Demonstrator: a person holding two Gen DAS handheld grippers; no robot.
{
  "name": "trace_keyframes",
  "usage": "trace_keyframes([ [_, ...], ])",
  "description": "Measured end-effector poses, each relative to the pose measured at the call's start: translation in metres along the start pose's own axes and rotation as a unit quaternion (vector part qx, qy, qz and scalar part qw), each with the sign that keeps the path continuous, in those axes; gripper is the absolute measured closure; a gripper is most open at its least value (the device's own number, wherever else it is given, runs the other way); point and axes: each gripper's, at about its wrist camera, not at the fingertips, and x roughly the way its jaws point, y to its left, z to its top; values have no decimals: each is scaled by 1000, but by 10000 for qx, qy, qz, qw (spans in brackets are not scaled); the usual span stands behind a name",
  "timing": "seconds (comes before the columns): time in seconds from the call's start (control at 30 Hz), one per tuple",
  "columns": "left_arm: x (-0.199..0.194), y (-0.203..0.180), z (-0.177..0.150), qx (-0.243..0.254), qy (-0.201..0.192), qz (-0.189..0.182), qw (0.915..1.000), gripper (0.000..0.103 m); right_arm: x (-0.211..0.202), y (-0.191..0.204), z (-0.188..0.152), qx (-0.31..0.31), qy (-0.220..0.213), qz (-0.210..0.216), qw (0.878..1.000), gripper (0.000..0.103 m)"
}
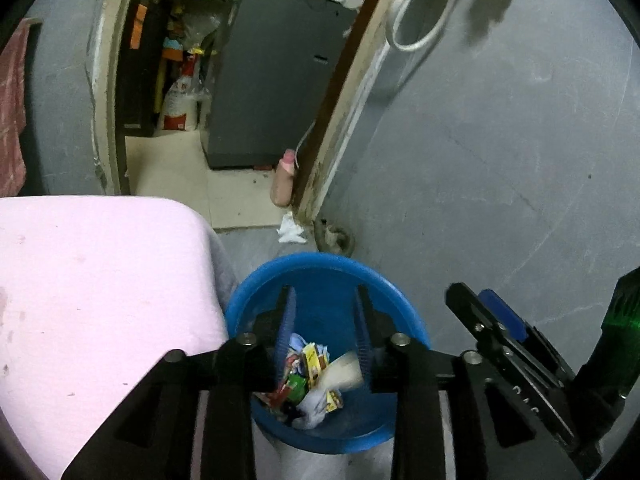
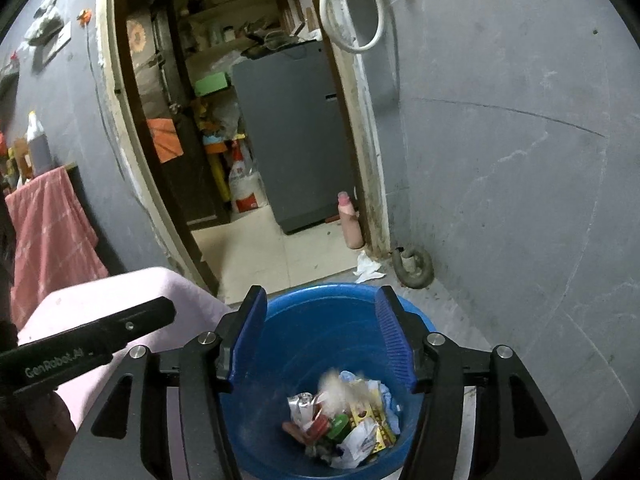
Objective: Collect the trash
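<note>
A blue bin (image 1: 320, 268) (image 2: 320, 340) stands on the floor beside a pink-covered surface, directly below both grippers. Inside lies a heap of trash (image 1: 308, 376) (image 2: 348, 424): coloured wrappers, foil and crumpled paper. A blurred white scrap (image 1: 346, 372) (image 2: 334, 388) hangs just above the heap, touching neither gripper. My left gripper (image 1: 324, 294) is over the bin mouth, open, with nothing pressed between its pads. My right gripper (image 2: 320, 294) is also over the bin, jaws wide and empty. Each gripper shows at the edge of the other's view.
The pink cloth-covered surface (image 1: 100, 280) (image 2: 100, 296) sits left of the bin. Beyond it, a crumpled white paper (image 1: 291, 230) (image 2: 367, 267) lies on the floor by the door frame, near a pinkish bottle (image 1: 283, 180) (image 2: 351, 224). A grey wall rises on the right.
</note>
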Motion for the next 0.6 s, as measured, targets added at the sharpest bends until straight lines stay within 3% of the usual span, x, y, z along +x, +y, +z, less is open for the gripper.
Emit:
trace_keyframes([
  [0.17,-46,4,8,14,-543,-67,9985,60,-39,11,10,15,-431,-40,9991,36],
  [0.3,-95,7,6,174,-958,36,9952,42,-84,30,9,-52,-671,-19,9977,29],
  [0.37,-125,12,1,228,-1108,108,9935,36,-104,39,6,-92,-733,2,9973,26],
  [0.43,-152,17,-6,285,-1211,163,9921,22,-127,52,2,-95,-787,49,9968,22],
  [0.6,-213,26,-37,438,-1365,356,9890,13,-175,80,-18,-201,-820,96,9964,6],
])
